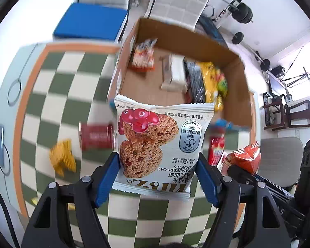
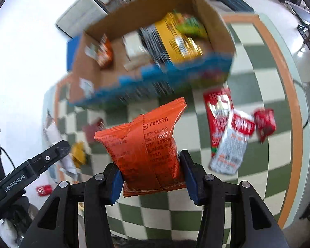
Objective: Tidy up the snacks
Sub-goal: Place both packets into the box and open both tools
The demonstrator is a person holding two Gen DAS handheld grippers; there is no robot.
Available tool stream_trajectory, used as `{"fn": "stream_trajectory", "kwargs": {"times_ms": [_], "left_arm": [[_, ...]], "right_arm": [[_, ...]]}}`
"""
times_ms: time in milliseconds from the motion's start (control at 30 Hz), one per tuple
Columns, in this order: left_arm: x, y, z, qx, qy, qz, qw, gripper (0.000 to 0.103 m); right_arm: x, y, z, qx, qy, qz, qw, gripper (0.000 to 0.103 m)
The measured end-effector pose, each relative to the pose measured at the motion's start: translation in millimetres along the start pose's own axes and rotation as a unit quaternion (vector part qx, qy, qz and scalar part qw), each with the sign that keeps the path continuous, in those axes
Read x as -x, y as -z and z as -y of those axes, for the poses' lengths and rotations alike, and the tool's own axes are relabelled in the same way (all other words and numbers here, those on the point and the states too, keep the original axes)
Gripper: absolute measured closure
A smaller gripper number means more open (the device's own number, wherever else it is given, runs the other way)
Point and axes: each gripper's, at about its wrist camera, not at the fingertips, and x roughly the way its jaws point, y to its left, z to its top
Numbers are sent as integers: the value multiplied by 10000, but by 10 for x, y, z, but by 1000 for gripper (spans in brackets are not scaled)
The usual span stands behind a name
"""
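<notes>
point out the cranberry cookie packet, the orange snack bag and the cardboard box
cranberry cookie packet (image 1: 155,142), left wrist view, middle of its printed front
orange snack bag (image 2: 148,150), right wrist view, middle of its back panel
cardboard box (image 1: 188,41), left wrist view, inner far wall

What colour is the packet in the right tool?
Orange packet, clearest in the right wrist view.

Both wrist views look steeply down, sharing the cardboard box (image 1: 235,86).

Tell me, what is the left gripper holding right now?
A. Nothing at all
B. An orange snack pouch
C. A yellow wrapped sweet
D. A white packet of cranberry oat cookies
D: the left gripper has its blue pads pressed on both sides of the white cranberry oat cookie packet; the orange pouch sits in the right gripper.
</notes>
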Motion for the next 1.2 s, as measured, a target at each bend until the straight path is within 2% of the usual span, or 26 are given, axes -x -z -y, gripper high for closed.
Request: {"fn": "stream_trajectory", "kwargs": {"times_ms": [133,200,300,367,533,600,733,933,1033,1133,1200], "left_arm": [[8,-439,90,-25,7,10,10000,32],[-56,-674,107,-16,-22,-113,9999,32],[-260,-1019,80,41,-14,-449,9990,32],[-453,-1246,67,45,-92,-696,9975,32],[-927,-1528,22,3,-185,-1287,9915,32],[-1141,-1570,-21,71,-168,-1613,9867,32],[-1370,-1542,-45,-3,-286,-1921,9809,32],[-1476,-1458,-29,-116,-366,-2078,9774,32],[-1481,-1414,-33,-91,-554,-2041,9773,31],[-1475,-1355,-40,-58,-493,-2079,9769,31],[-1448,-1331,-42,-75,-479,-2047,9776,31]], "right_arm": [[169,-396,-203,104,-129,189,9997,50],[211,-602,-304,176,-111,292,9994,50],[166,-908,-395,162,-177,387,9990,50],[38,-1121,-446,127,-138,304,9994,50],[-350,-1486,-488,41,-68,27,10000,50],[-551,-1568,-503,26,11,-235,9997,50],[-870,-1617,-495,10,65,-543,9985,50],[-1142,-1645,-489,59,174,-767,9969,50],[-1198,-1652,-476,57,196,-835,9963,49],[-1254,-1665,-461,12,172,-969,9951,48],[-1272,-1674,-470,43,220,-1032,9944,38]]}}
